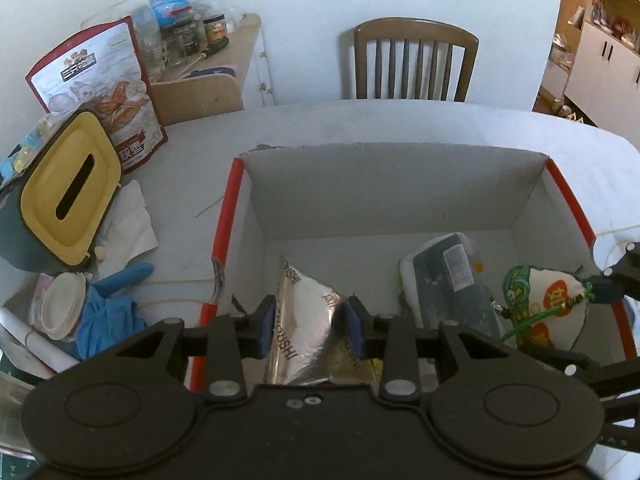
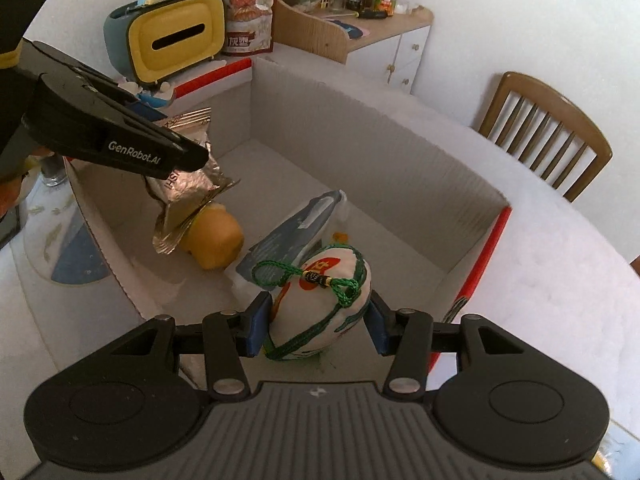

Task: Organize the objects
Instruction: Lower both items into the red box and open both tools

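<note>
Claws work inside the cardboard box [image 1: 400,184] on the white bench [image 1: 360,124]: the left claw [image 1: 311,326] grips a foil sushi packet [image 1: 304,332], the right claw [image 2: 316,322] clenches a white pouch [image 2: 324,312] with green cord. Beyond lie a yellow toy [image 2: 216,244] and a dark packet [image 2: 296,228].

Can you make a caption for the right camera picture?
Right gripper holds a pouch over the box.

shiny foil packet [image 2: 188,184], matt cardboard box [image 2: 360,128]
</note>
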The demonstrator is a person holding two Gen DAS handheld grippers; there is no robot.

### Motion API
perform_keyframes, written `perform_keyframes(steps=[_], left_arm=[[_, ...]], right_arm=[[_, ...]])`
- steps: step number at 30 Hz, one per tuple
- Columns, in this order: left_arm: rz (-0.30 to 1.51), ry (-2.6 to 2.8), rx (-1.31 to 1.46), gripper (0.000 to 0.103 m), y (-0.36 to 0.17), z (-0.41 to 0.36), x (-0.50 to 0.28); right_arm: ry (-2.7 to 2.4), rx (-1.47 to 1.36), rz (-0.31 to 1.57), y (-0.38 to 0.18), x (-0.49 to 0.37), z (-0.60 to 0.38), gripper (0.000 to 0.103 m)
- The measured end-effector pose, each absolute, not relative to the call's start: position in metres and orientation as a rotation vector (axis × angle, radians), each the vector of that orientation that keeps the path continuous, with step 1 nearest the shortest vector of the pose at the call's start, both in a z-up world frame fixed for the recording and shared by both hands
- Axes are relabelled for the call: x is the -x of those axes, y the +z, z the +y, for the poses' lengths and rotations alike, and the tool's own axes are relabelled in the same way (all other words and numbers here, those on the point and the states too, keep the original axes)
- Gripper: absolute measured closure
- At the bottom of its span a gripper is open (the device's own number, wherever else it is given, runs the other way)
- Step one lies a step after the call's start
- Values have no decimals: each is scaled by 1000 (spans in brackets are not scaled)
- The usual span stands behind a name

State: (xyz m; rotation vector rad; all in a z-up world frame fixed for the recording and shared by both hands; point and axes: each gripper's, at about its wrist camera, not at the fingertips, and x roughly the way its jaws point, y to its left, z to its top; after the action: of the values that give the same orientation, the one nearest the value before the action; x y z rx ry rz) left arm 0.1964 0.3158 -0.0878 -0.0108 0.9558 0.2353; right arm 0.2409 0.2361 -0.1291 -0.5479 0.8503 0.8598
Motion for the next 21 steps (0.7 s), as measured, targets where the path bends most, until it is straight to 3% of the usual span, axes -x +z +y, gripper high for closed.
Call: perform_keyframes(steps=[4,9,14,21], left_arm=[[962,244,23,67,-89,320,-197],[967,262,40,64,-88,323,-193],[969,276,52,48,-86,323,-188],[947,274,61,38,-78,317,-179]], right_arm=[[874,519,865,-128,-241,232,52],[888,497,851,-122,-238,224,38],[895,455,842,-112,-235,211,36],[888,378,837,-98,-232,188,36]])
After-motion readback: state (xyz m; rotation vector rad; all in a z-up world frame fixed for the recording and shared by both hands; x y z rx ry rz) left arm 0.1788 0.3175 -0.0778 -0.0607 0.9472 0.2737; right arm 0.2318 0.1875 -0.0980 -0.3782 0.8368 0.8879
